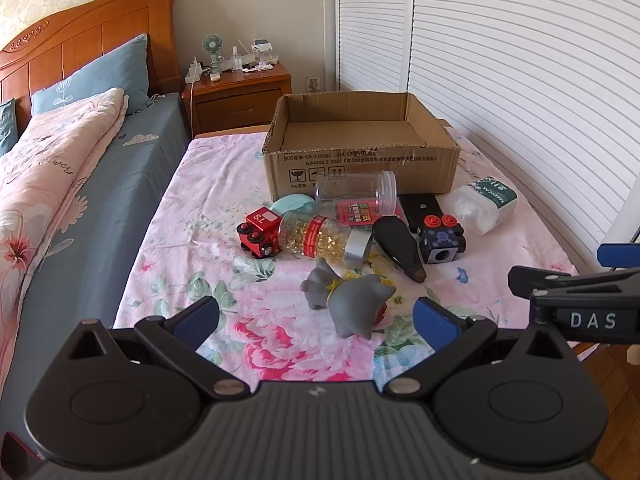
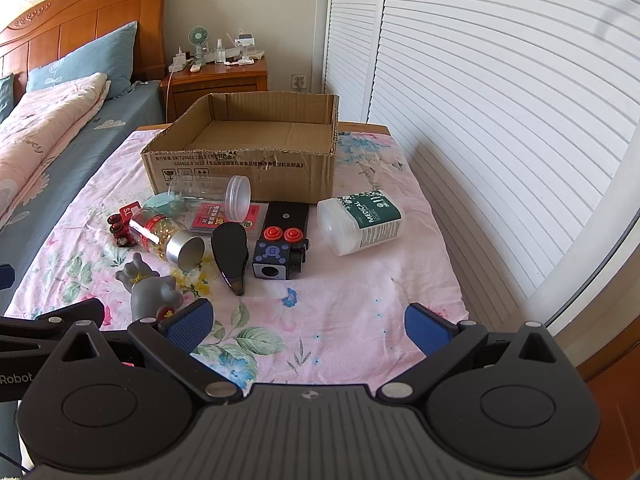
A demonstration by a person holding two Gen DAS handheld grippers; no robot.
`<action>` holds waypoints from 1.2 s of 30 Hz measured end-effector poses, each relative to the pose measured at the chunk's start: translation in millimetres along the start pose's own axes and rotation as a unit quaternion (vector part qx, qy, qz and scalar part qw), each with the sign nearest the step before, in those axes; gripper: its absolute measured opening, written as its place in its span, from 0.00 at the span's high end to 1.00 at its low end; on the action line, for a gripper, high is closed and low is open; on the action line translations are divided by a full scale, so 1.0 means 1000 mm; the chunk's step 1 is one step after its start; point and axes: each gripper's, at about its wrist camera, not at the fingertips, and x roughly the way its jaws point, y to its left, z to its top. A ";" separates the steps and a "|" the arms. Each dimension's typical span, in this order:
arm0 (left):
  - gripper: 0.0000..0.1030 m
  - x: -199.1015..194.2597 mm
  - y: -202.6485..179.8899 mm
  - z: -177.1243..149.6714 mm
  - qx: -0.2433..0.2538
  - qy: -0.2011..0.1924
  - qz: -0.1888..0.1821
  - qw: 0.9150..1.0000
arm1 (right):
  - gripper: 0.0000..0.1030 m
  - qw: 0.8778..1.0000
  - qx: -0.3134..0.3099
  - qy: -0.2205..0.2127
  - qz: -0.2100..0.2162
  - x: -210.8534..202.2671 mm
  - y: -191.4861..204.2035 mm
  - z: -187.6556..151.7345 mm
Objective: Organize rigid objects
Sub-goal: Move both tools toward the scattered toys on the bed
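We hold the left gripper (image 1: 316, 316) and right gripper (image 2: 306, 322) with jaws wide apart and nothing between them, angled down as if to choose a first pick. The toys and bottles lie just before the empty box (image 1: 362, 158), the grey figure (image 1: 352, 296) nearest us, probably a cat. All rests on a floral sheet (image 2: 344, 304) beside a bed (image 1: 80, 176).

A wooden headboard (image 1: 80, 36) and blue pillow (image 1: 100, 76) are seen at far left, with a pink quilt (image 1: 52, 148) alongside. A cluttered nightstand (image 1: 240, 96) is flanked by white louvered doors (image 1: 520, 80) at right.
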 end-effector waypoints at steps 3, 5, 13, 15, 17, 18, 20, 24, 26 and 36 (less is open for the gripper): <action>0.01 0.000 0.000 0.000 0.000 0.000 0.000 1.000 | 0.00 1.000 0.000 -0.001 0.000 -0.002 0.000 0.001; 0.01 0.000 0.000 0.000 0.000 0.000 0.000 1.000 | 0.00 1.000 0.000 -0.001 0.000 -0.002 0.000 0.001; 0.01 0.000 -0.001 0.000 0.001 -0.001 0.000 1.000 | 0.00 1.000 0.000 -0.002 0.000 -0.002 0.000 0.001; 0.01 0.000 -0.001 0.000 0.001 -0.001 0.000 1.000 | 0.00 1.000 0.000 -0.002 0.000 -0.002 0.000 0.001; 0.01 0.000 -0.001 0.001 0.003 -0.002 0.000 1.000 | 0.00 1.000 -0.001 -0.004 0.001 -0.002 -0.001 0.002; 0.01 0.000 -0.002 0.001 0.004 -0.003 0.000 1.000 | 0.00 1.000 -0.001 -0.004 0.001 -0.003 -0.001 0.002; 0.01 0.000 -0.002 0.002 0.005 -0.004 0.000 1.000 | 0.00 1.000 -0.002 -0.005 0.000 -0.003 -0.001 0.003; 0.01 0.001 -0.001 0.002 0.006 -0.004 -0.004 1.000 | 0.00 1.000 -0.003 -0.007 0.001 -0.002 -0.002 0.003; 0.01 0.002 -0.001 0.003 0.008 -0.003 -0.007 1.000 | 0.00 1.000 -0.004 -0.007 0.002 0.000 -0.001 0.003; 0.01 0.003 -0.003 0.005 0.049 -0.028 -0.035 0.998 | 0.00 0.999 -0.023 -0.029 0.014 0.004 -0.001 0.003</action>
